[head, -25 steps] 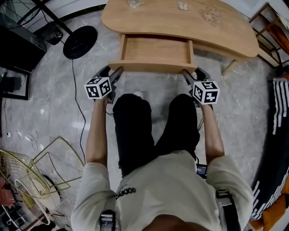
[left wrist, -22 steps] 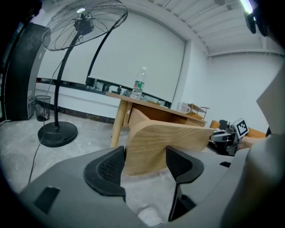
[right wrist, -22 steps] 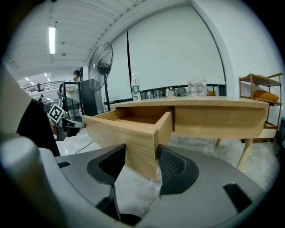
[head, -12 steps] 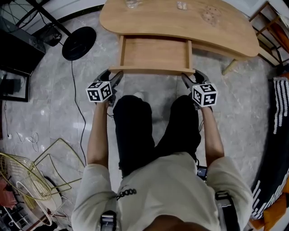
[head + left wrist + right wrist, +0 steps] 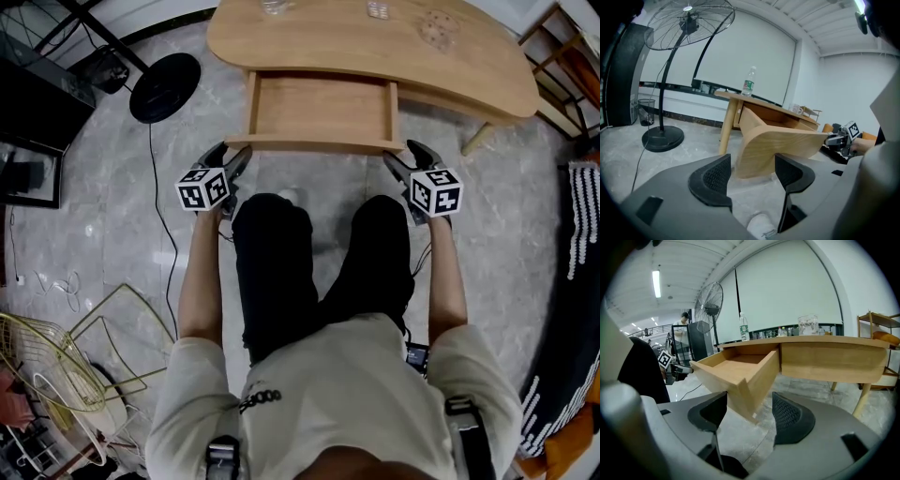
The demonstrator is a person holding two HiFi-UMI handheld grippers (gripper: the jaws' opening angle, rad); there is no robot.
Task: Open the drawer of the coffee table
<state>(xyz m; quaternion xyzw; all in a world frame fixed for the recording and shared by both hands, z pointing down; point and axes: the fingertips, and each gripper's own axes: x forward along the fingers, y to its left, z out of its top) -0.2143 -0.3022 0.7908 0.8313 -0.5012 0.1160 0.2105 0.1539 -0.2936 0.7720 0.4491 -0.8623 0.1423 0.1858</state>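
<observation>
Drawer [image 5: 323,111] shown drawn out beneath the tabletop [image 5: 356,47]; judged stiff, light wood, best taken at its front corners. Left gripper [image 5: 230,156] and right gripper [image 5: 403,156]: fingers [image 5: 715,176] spread, nothing clamped.

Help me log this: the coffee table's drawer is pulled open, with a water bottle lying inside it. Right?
No. The drawer is pulled open but empty, per the head view; the water bottle stands on the tabletop, seen in the left gripper view.

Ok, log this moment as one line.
drawer open | left gripper jaws apart at drawer's left corner | right gripper jaws apart near right corner
</observation>
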